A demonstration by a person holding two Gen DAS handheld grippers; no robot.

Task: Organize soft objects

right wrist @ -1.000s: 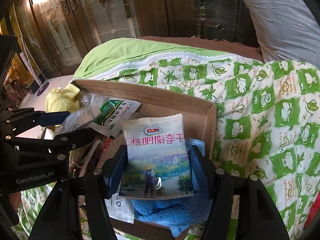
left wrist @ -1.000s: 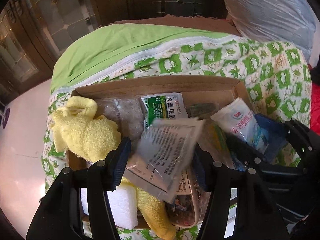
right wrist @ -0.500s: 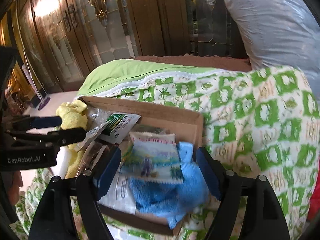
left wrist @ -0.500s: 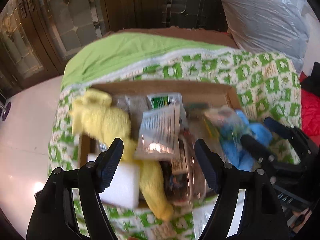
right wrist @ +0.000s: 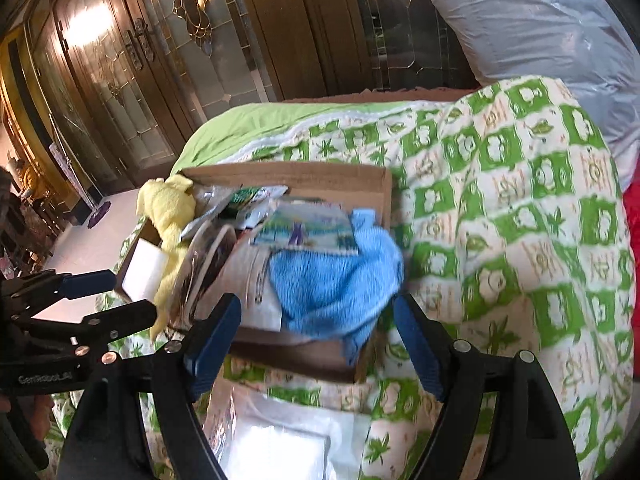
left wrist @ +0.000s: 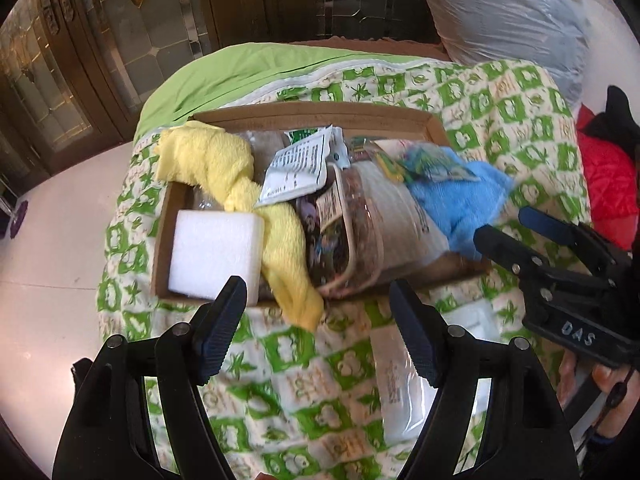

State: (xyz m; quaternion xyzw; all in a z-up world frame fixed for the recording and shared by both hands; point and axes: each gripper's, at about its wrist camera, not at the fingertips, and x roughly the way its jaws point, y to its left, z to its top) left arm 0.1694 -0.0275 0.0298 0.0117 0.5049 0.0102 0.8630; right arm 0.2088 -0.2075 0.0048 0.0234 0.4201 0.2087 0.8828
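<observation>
A shallow cardboard box (left wrist: 320,110) (right wrist: 304,172) lies on a green-and-white quilt. It holds a yellow towel (left wrist: 224,164) (right wrist: 168,208), a white foam block (left wrist: 214,250) (right wrist: 142,270), a blue cloth (left wrist: 460,200) (right wrist: 336,284), a white printed packet (left wrist: 298,170), a fruit snack packet (right wrist: 308,230) and clear bags of dark snacks (left wrist: 360,216). My left gripper (left wrist: 318,328) is open and empty, just in front of the box. My right gripper (right wrist: 316,340) is open and empty, in front of the blue cloth.
A clear packet with a white pad (left wrist: 404,380) (right wrist: 280,440) lies on the quilt (right wrist: 520,220) in front of the box. A large grey plastic bag (left wrist: 512,12) stands behind on the right. Wooden glass doors are behind. A red padded item (left wrist: 608,184) is at the right edge.
Both grippers let go of their packets, which now lie in the box, and drew back from it. Both sets of fingers are now open and empty.
</observation>
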